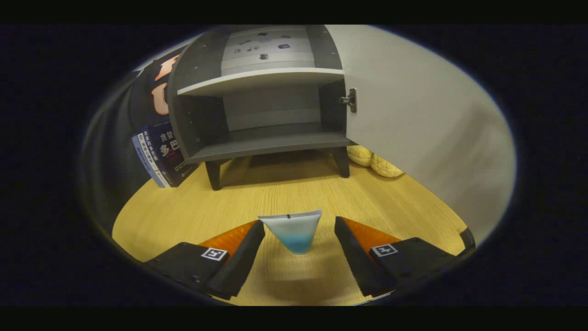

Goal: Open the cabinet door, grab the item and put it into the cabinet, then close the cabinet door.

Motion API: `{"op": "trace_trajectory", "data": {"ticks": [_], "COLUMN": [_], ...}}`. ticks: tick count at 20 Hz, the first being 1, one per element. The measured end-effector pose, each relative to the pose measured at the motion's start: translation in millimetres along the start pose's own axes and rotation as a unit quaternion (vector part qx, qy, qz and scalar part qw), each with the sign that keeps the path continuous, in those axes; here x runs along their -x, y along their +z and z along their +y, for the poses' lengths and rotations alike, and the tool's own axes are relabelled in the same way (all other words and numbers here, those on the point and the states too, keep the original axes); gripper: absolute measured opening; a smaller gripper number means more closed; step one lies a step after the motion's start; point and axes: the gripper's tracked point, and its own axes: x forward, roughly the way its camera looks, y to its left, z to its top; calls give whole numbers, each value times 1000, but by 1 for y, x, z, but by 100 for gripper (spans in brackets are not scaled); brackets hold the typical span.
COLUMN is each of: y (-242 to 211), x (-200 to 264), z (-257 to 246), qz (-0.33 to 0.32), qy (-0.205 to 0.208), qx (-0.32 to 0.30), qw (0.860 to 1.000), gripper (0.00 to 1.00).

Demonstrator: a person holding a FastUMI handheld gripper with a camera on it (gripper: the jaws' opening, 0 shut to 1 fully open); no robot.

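A small pale tube (292,232), fading to blue at its narrow end, stands on the wooden table (275,193) with its wide flat end up. It sits between my two fingers with a gap on each side, so neither finger touches it. My gripper (299,239) is open. Beyond the tube stands the grey cabinet (262,115) on short dark legs. Its pale door (413,119) is swung wide open to the right. Inside, a shelf (257,80) splits the cabinet into an upper and a lower compartment, both bare.
Several books (161,154) lean against the cabinet's left side. Two yellow lumpy objects (374,161) lie on the table behind the open door, by the cabinet's right leg. Bare wooden tabletop lies between the tube and the cabinet.
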Motion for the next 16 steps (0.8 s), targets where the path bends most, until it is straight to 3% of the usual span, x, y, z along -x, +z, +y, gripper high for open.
{"op": "trace_trajectory", "data": {"ticks": [6, 7, 11, 16], "y": [-11, -13, -14, 37], "x": [-4, -5, -3, 22], "z": [-2, -2, 2, 19], "qz": [11, 13, 27, -11], "qy": [-4, -4, 2, 31], "qx": [3, 4, -6, -24], "qw": [1000, 1000, 1000, 999], "gripper": [91, 79, 56, 53]}}
